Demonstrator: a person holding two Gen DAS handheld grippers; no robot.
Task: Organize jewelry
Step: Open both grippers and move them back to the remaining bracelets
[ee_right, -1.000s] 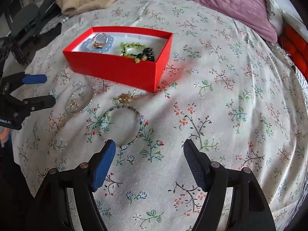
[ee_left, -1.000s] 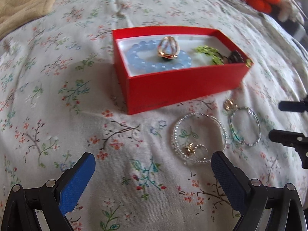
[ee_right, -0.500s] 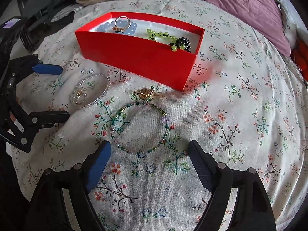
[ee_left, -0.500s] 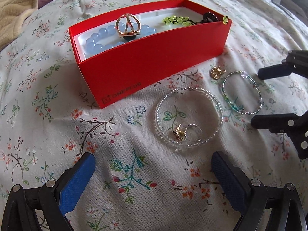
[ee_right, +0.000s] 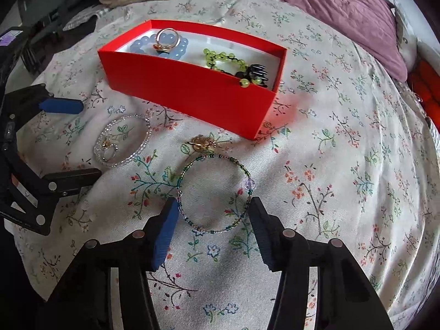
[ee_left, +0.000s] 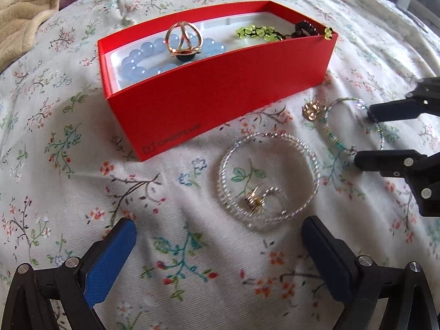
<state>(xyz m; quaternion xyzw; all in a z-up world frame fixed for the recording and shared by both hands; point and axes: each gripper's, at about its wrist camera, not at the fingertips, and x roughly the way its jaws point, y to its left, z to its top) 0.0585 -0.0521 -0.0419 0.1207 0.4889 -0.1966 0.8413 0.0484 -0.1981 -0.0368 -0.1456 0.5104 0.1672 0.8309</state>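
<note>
4 pieces already lie in the red box; 4 wait on the floral bedspread, so roughly half is left; the spread right gripper straddles the green beaded bracelet; the left gripper hovers spread near the clear bracelet; only the right view shows the black hair claw plainly.
</note>
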